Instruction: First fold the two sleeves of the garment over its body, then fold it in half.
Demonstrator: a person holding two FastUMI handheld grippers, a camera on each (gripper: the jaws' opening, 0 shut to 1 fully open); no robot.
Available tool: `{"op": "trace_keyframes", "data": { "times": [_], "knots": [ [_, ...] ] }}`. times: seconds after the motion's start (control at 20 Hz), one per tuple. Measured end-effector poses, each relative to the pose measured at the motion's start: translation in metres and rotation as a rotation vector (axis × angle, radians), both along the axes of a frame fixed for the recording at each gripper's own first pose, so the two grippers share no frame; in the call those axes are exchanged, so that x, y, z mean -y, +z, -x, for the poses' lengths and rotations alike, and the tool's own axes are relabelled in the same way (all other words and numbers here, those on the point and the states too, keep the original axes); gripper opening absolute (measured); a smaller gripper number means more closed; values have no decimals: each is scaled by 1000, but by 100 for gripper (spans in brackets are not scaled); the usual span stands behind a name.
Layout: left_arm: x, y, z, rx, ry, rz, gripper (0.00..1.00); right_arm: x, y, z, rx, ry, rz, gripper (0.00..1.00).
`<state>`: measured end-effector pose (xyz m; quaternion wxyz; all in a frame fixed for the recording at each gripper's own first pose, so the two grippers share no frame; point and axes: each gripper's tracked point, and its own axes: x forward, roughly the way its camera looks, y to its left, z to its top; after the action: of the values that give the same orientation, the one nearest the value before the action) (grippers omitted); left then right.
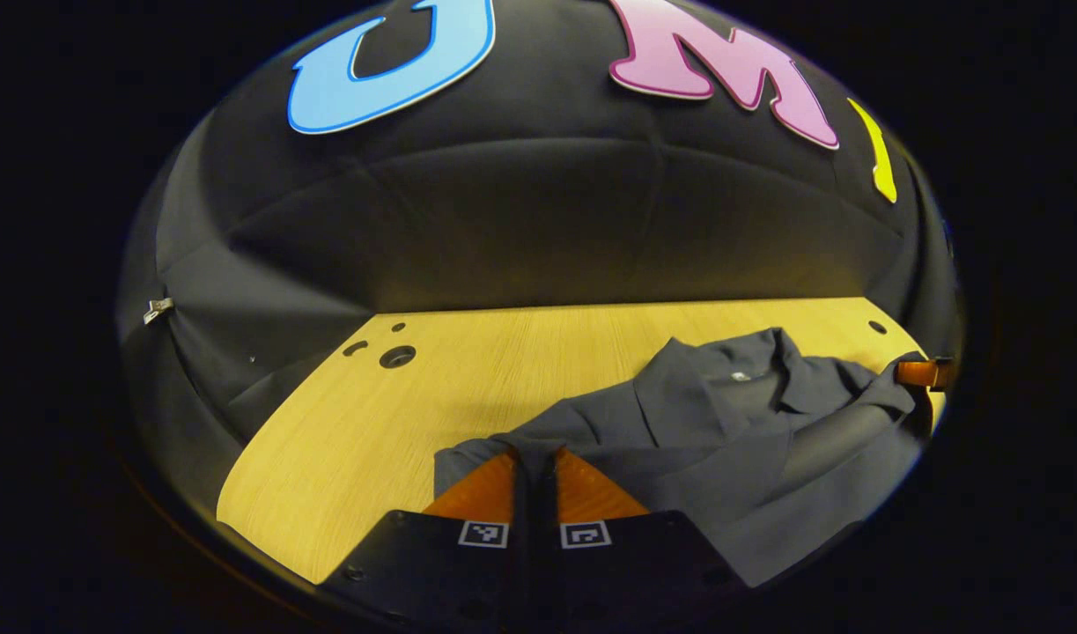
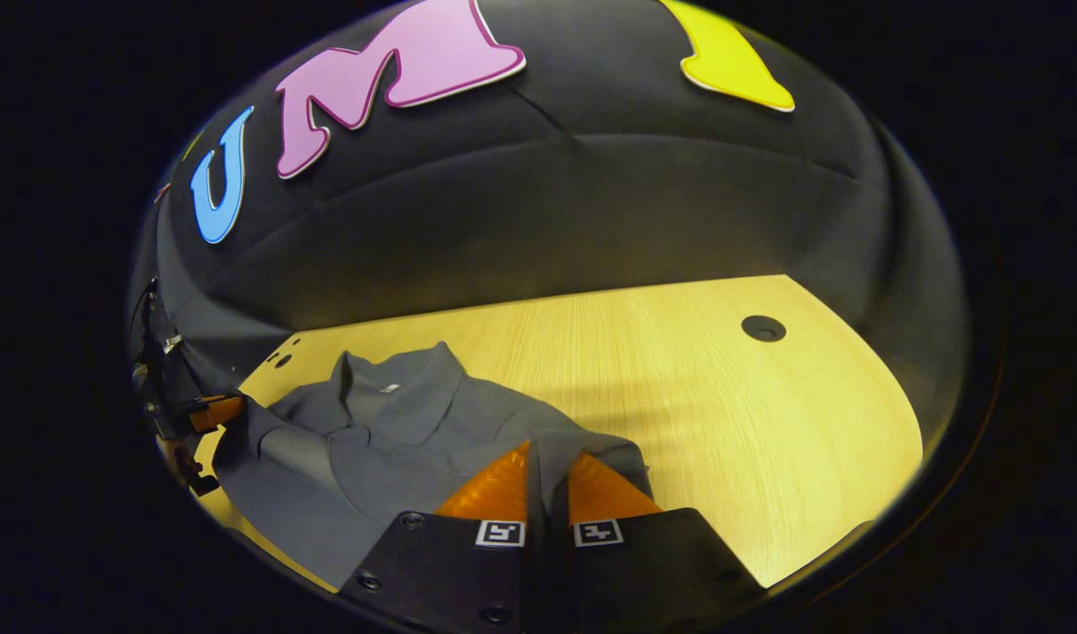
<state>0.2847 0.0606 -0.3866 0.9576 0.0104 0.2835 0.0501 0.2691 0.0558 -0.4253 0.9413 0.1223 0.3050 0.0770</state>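
Nearest the lens in the left gripper view, the left tongs (image 1: 533,458) are seen with fingers drawn together to a narrow slit at the near left edge of the garment (image 1: 723,440); whether cloth is pinched between them cannot be told. In the right gripper view, the right tongs (image 2: 548,462) are likewise nearly closed at the garment's (image 2: 397,431) opposite edge, and a hold cannot be confirmed there either. The garment, a dark collared shirt, is spread on the desk (image 1: 371,423), collar toward the far wall. It is judged light, soft and limp, likely to sag and drag when lifted, so a sleeve is best taken at its cuff or outer hem. The desk's wide bare stretch (image 2: 767,423) and single large hole are shown in the right gripper view; in the left gripper view several small holes are shown, and the other tongs at the garment's far edge
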Motion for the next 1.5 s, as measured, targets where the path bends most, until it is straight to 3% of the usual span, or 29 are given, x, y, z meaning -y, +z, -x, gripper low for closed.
{"op": "trace_keyframes", "data": {
  "times": [0.25,0.5,0.55,0.6,0.65,0.75,0.8,0.85,1.2,1.5],
  "knots": [
    [1,-19,2,-51,12,-14,17,1,-16,1,-47,-11,-34,14],
    [3,-21,10,-63,26,15,50,13,-14,-2,-66,-24,-17,38],
    [5,-19,12,-58,17,40,48,13,-11,-2,-62,-26,-16,41],
    [6,-15,13,-49,15,57,60,13,-8,0,-55,-31,-15,59],
    [6,-13,16,-41,9,74,63,14,-4,2,-49,-37,-14,71],
    [6,-5,21,-32,0,81,84,15,6,9,-46,-51,-16,81],
    [4,-1,25,-30,-2,74,94,17,10,13,-46,-60,-15,75],
    [1,4,29,-24,2,59,95,18,16,18,-39,-70,-13,94],
    [13,54,73,46,-68,85,95,38,64,69,-3,-136,59,97],
    [11,98,130,81,-83,103,95,37,124,118,43,-184,22,96]
  ]
}}
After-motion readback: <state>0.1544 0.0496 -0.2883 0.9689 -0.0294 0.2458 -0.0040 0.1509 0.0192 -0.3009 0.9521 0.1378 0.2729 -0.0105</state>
